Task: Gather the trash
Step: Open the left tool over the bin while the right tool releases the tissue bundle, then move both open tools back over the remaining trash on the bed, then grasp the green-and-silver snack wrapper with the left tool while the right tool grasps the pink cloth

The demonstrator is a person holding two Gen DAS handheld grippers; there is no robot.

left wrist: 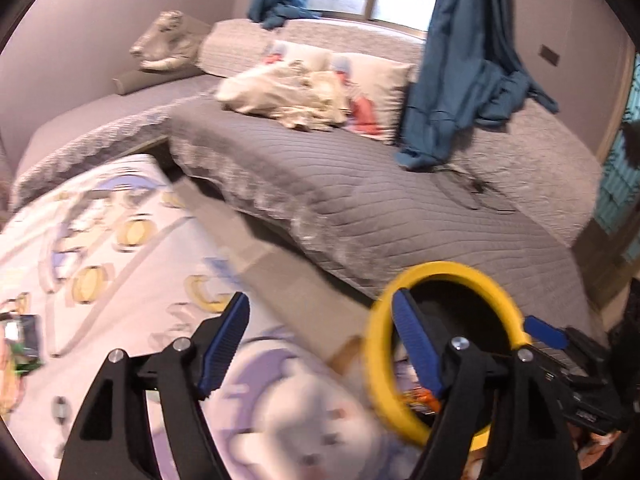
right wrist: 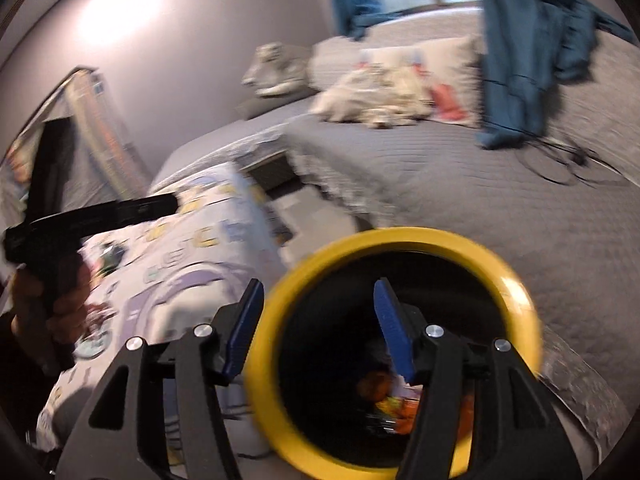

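Observation:
A black trash bin with a yellow rim (right wrist: 404,240) fills the lower middle of the right wrist view; orange and colourful wrappers (right wrist: 394,404) lie inside it. My right gripper (right wrist: 316,328) is open, its left finger outside the rim and its right finger inside the bin. The bin's yellow rim (left wrist: 380,344) also shows low right in the left wrist view. My left gripper (left wrist: 320,344) is open and empty above a patterned quilt (left wrist: 100,264), just left of the bin. A dark green wrapper (left wrist: 22,340) lies on the quilt at the far left edge.
A grey quilted bed (left wrist: 360,200) runs across the back with a cream blanket heap (left wrist: 288,96) and pillows (left wrist: 380,92). Blue curtains (left wrist: 460,80) hang onto it. A gap of floor (left wrist: 256,248) lies between bed and quilt. Black cables (right wrist: 560,164) lie on the bed.

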